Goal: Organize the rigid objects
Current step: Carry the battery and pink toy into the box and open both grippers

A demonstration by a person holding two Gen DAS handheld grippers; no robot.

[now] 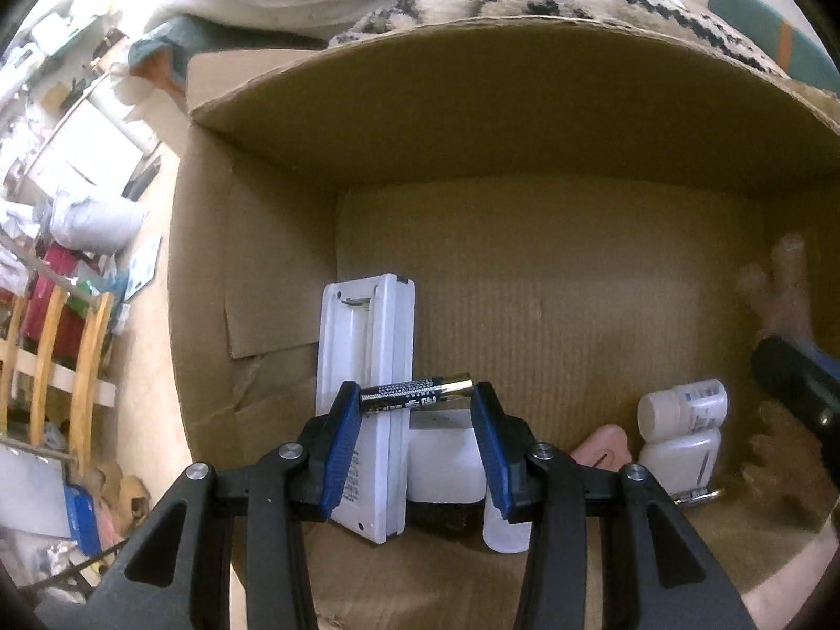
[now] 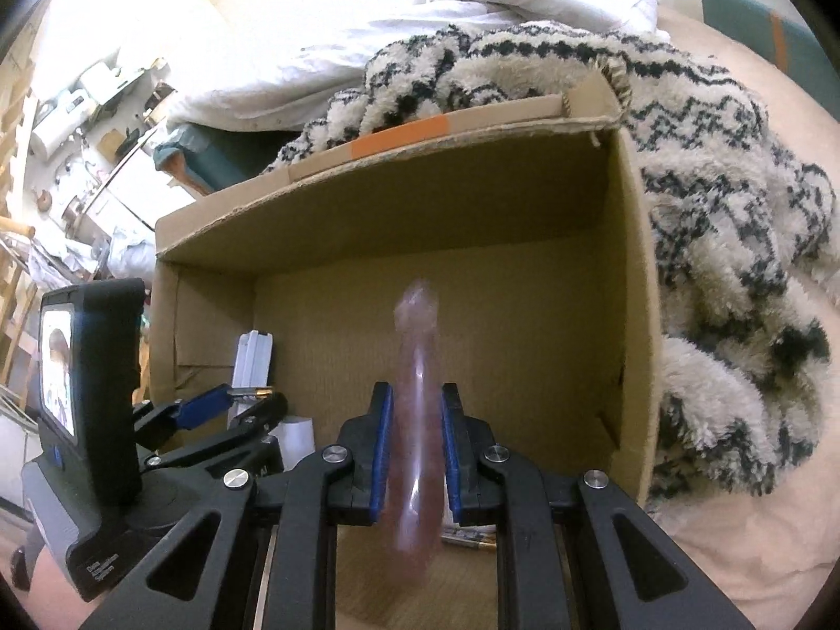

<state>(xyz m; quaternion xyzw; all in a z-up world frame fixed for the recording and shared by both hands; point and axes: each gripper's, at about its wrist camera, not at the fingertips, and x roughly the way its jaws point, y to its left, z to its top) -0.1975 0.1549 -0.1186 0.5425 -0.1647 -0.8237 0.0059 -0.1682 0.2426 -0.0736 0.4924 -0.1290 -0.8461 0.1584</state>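
Observation:
My left gripper is shut on a black and gold battery, held crosswise by its ends above the floor of an open cardboard box. Below it lie a white remote control, a white charger block and two white pill bottles. My right gripper is shut on a translucent pink curved plastic piece and holds it edge-on over the same box. The left gripper with its battery shows at the left of the right wrist view.
A black and white fuzzy blanket lies behind and right of the box. White bedding is beyond it. A wooden rack and clutter stand at left. A battery lies on the box floor under my right gripper.

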